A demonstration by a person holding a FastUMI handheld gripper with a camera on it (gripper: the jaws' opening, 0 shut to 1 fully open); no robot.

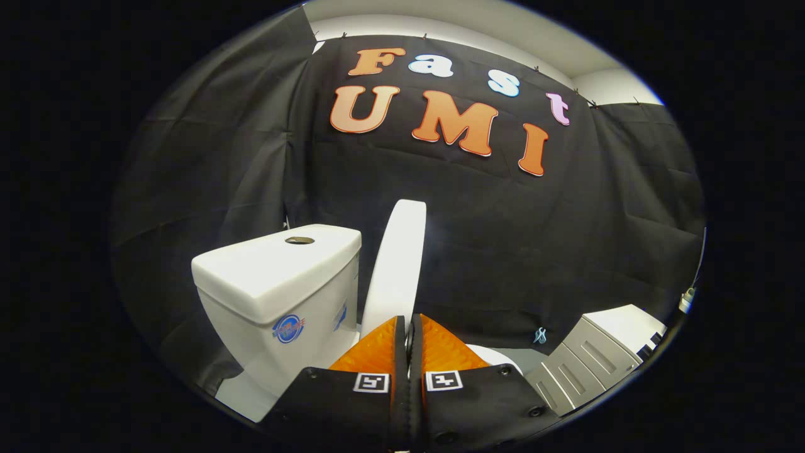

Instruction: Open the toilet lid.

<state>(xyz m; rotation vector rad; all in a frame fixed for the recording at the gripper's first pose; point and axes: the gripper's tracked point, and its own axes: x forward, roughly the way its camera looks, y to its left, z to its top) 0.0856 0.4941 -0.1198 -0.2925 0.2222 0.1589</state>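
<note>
Lifting: gripper [409, 343] clamped narrow on the toilet lid [397, 264], near upright (tank [277, 277] at ten o'clock); next, tip it back and release.

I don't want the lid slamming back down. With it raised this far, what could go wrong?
1. The lid stands nearly upright but has not reached the tank; let go now, it might drop.
2. The tongs pinch only its thin edge, so the orange fingers could slip.
3. A hard push could knock the lid against the tank.
</note>
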